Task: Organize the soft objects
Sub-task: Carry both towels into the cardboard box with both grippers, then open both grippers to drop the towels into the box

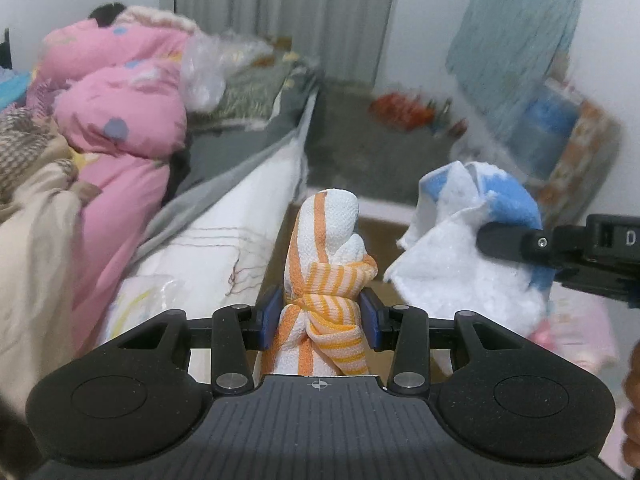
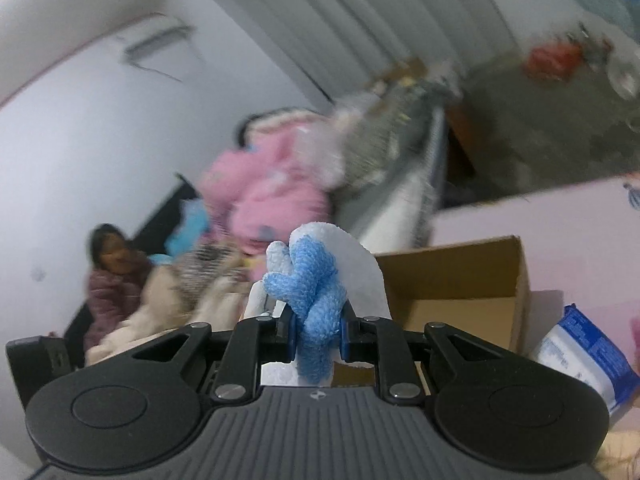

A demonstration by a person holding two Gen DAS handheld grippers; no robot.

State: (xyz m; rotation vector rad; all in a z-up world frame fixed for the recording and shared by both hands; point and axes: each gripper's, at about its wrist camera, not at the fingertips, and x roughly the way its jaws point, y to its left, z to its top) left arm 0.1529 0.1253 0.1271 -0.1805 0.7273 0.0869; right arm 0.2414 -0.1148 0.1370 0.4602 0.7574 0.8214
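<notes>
From my station, the left gripper (image 1: 320, 312) has its jaws drawn in to a narrow gap and clamped on the orange-striped towel (image 1: 326, 276). The blue pads press both flanks of the bundle at its knotted waist. The rolled white end of that towel stands up and forward past the fingertips, while the striped tail hangs below them toward the gripper body. The bundle sits centred between the fingers, not skewed to either side.

I find the right gripper (image 2: 318, 334) likewise partly closed and gripping the blue-and-white towel (image 2: 316, 280). Its pads pinch the blue knotted section, which runs down between the fingers; the white part of the cloth rises behind and above the knot. In the left wrist view the same towel (image 1: 468, 248) shows to the right of the striped one, apart from it, with one black finger (image 1: 508, 240) of the right gripper lying across it.

Both towels are held in the air, resting on no surface. An open cardboard box (image 2: 460, 280) sits just behind and to the right of the right gripper. A blue-and-white packet (image 2: 584, 356) lies beside the box. To the left lies a bed with a pink quilt (image 1: 120, 120). Background detail is blurred.
</notes>
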